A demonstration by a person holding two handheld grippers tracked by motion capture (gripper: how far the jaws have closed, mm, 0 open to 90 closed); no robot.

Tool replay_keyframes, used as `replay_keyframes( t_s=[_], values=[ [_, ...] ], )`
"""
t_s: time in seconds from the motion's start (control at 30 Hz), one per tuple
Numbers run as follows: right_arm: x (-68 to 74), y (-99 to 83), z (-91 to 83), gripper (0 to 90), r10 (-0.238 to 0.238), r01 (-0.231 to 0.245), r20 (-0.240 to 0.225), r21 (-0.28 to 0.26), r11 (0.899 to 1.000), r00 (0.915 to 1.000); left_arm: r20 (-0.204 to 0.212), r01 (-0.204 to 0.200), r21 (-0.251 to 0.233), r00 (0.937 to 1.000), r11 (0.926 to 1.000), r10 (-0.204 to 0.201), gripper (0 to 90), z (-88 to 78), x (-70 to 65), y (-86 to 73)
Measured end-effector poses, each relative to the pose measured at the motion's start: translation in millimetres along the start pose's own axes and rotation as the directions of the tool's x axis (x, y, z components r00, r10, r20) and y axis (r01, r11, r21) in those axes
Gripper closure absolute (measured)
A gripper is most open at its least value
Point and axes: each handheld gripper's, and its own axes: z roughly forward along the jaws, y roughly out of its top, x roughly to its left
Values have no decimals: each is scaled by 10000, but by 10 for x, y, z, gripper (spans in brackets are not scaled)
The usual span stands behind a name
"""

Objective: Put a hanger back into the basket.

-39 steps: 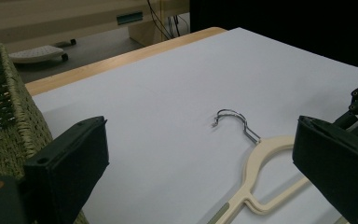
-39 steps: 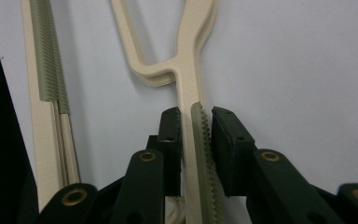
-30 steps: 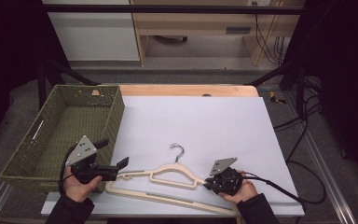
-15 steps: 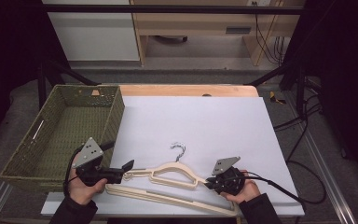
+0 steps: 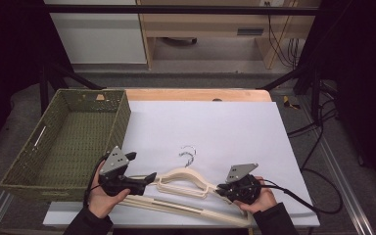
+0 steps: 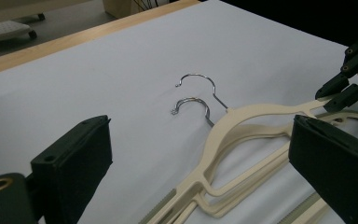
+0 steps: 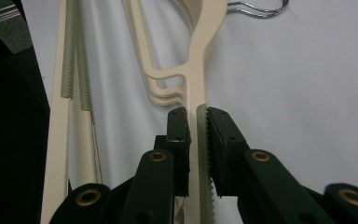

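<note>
The cream plastic hangers [image 5: 186, 180] lay stacked near the front edge of the white sheet [image 5: 225, 122], their two wire hooks [image 6: 196, 95] apart from each other. Your right gripper [image 5: 223, 188] was clamped on the top hanger's shoulder end; how many hangers it pinched was hard to tell. Your left gripper [image 5: 144, 169] stood with jaws wide apart over the other end, beside the woven basket [image 5: 58, 142], touching nothing you could make out
</note>
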Motion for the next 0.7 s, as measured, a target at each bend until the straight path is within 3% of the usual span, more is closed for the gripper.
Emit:
replay_keyframes(
  t_s=[0.03, 0.33, 0.47, 0.7],
  values=[
    [14, 6, -5, 798, 159, -159, -8, 45, 9999, 9999, 8, -4, 57, 10000, 10000, 4, 67, 38, -21, 15],
    [23, 11, -33, 798, 17, -17, 91, -1, 10000, 10000, 317, 206, 467, 9993, 9987, -221, 127, 441, -122, 174],
    [24, 11, -24, 798, 45, -46, 95, 63, 10000, 9999, 374, 112, 581, 9992, 9982, -133, 157, 612, -178, 233],
    [33, 12, -39, 798, 39, -39, 103, 29, 10000, 9999, 487, 151, 954, 9986, 9953, -198, 239, 929, -225, 254]
  ],
)
